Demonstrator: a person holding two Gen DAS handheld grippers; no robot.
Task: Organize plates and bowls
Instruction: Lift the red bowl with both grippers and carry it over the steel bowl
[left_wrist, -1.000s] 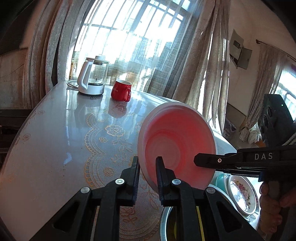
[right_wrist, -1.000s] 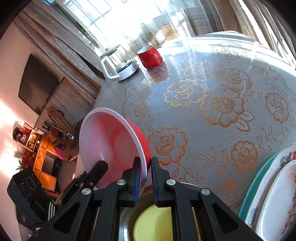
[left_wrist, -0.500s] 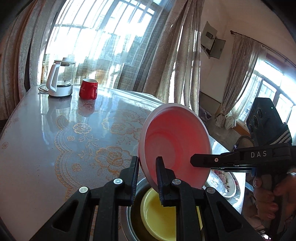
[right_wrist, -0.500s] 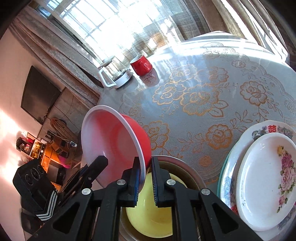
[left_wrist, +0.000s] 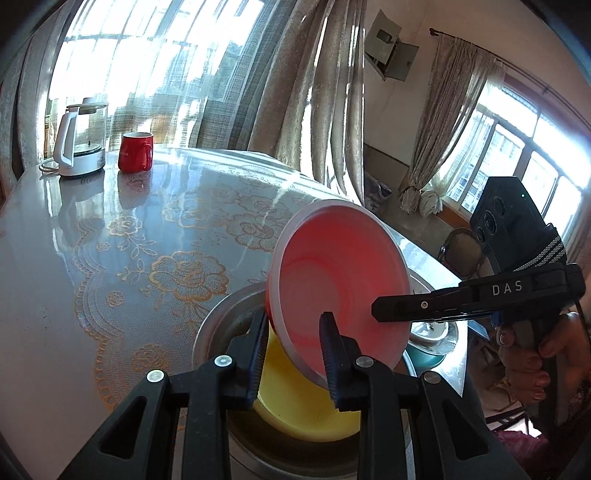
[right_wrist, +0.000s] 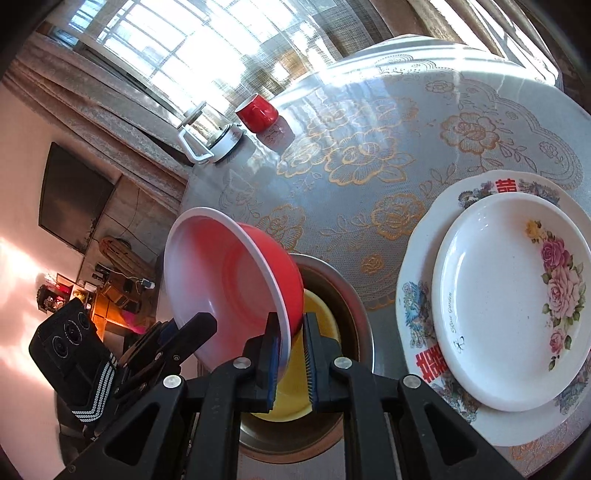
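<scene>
A red bowl (left_wrist: 340, 280) with a white rim is held tilted on edge between both grippers, just above a yellow bowl (left_wrist: 295, 413) that sits inside a steel bowl (left_wrist: 218, 321). My left gripper (left_wrist: 293, 354) has opened a little, its jaws standing either side of the red bowl's near rim. My right gripper (right_wrist: 290, 354) is shut on the red bowl's rim (right_wrist: 236, 288). The yellow bowl (right_wrist: 291, 387) and steel bowl (right_wrist: 351, 295) also show in the right wrist view.
A floral white plate (right_wrist: 513, 295) lies on a larger patterned plate (right_wrist: 421, 295) to the right. A red mug (left_wrist: 135, 152) and a glass kettle (left_wrist: 79, 140) stand at the far side of the round table (left_wrist: 74, 229). A teal dish (left_wrist: 430, 356) sits behind the bowls.
Both grippers carried the red bowl over and down toward the yellow bowl in the steel bowl. The left gripper's jaws have spread wider around the rim.
</scene>
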